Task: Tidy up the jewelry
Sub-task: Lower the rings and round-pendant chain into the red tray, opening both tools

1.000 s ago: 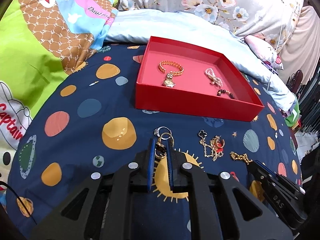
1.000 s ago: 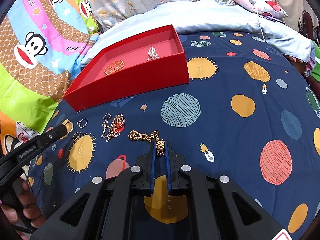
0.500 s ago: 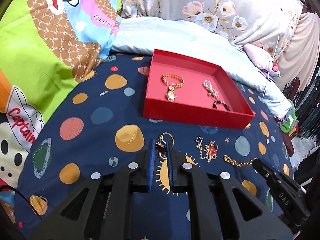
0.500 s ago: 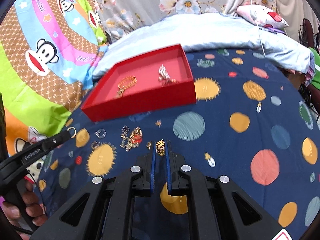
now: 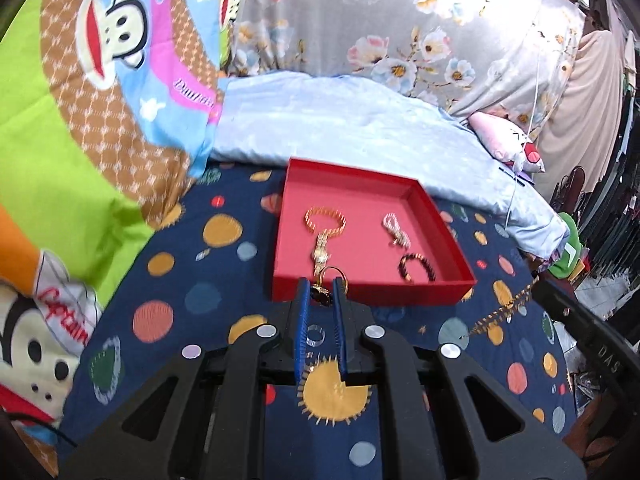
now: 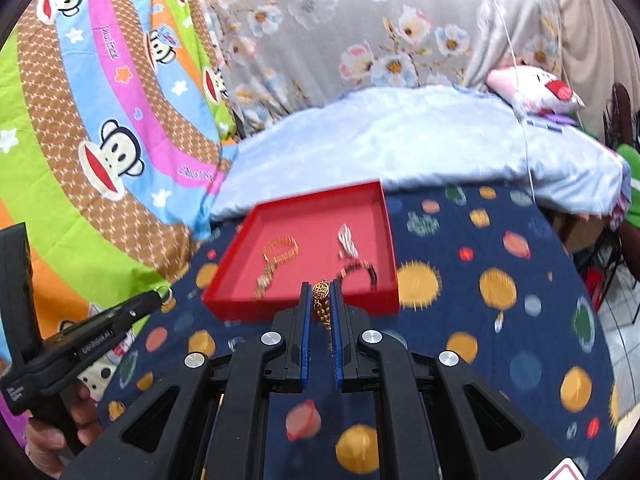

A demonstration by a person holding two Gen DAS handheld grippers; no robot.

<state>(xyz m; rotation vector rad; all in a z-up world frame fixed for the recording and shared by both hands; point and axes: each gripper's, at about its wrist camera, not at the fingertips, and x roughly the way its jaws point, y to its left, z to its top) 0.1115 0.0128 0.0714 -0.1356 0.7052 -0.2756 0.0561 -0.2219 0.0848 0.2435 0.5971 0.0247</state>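
Jewelry has just left the bed: my left tool (image 5: pixel 321 294) pinches a ring (image 5: pixel 330 276), my right tool (image 6: pixel 320 298) a gold chain (image 6: pixel 321 300), both lifted toward the red tray (image 5: pixel 372 294).

The right gripper (image 6: pixel 320 294) is closed on a gold chain (image 6: pixel 321 296), its round pendant showing between the blue fingers (image 6: pixel 305 320) at their tips. Beyond the fingers lies the red tray (image 6: pixel 384 236) with three bracelets. Left of the fingers, the left gripper (image 6: pixel 162 294) grips a ring (image 6: pixel 165 291).
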